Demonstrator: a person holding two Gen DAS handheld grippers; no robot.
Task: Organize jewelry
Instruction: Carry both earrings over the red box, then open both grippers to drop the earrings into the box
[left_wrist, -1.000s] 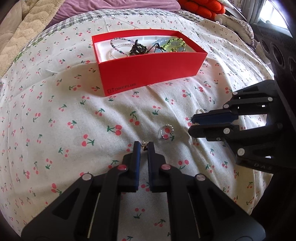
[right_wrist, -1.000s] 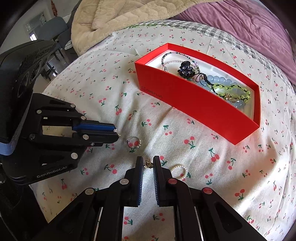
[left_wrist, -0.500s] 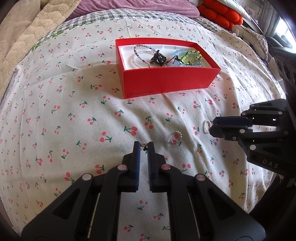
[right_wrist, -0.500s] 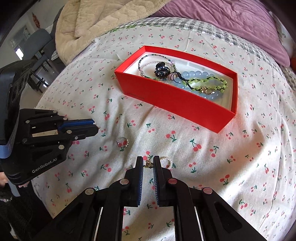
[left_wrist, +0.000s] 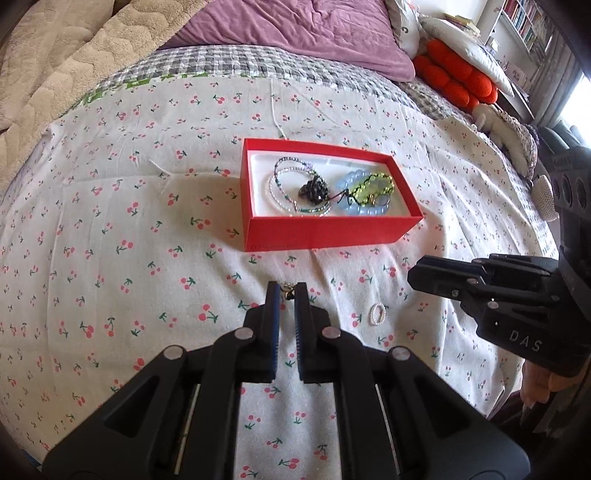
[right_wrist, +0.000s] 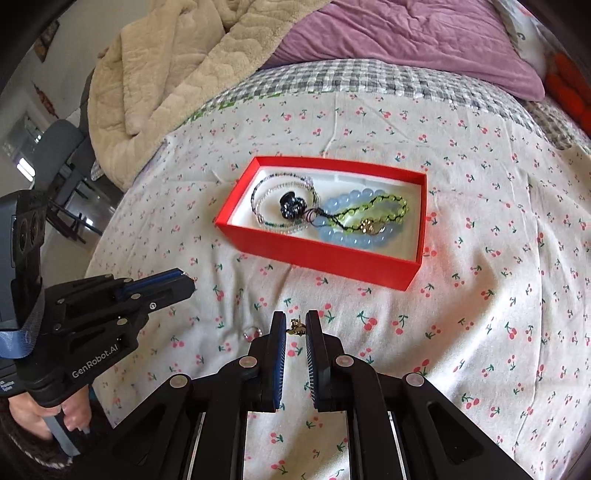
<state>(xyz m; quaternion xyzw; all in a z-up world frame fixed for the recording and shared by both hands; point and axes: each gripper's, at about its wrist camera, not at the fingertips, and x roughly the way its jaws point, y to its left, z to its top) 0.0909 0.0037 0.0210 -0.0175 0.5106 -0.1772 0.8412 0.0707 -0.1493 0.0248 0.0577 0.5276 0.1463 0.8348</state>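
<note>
A red box (left_wrist: 325, 232) (right_wrist: 317, 254) lies on the cherry-print bedspread and holds several bead bracelets and a dark flower piece. My left gripper (left_wrist: 286, 291) is shut on a small gold earring (left_wrist: 287, 289), held above the cloth in front of the box. My right gripper (right_wrist: 295, 325) is shut on another small gold earring (right_wrist: 295, 328). A white bead ring (left_wrist: 377, 314) lies on the cloth between the grippers. A second small ring (right_wrist: 252, 334) lies left of my right gripper. Each gripper also shows in the other's view, the right one (left_wrist: 417, 275) and the left one (right_wrist: 188, 284).
A beige blanket (right_wrist: 166, 62) and a purple pillow (left_wrist: 295, 33) lie at the back of the bed. Orange cushions (left_wrist: 454, 81) sit at the far right. The bed's edge and chairs (right_wrist: 62, 177) are to the left.
Both grippers have risen and pulled back from the cloth, each with its earring. The box now looks farther away. The two rings stay on the cloth.
</note>
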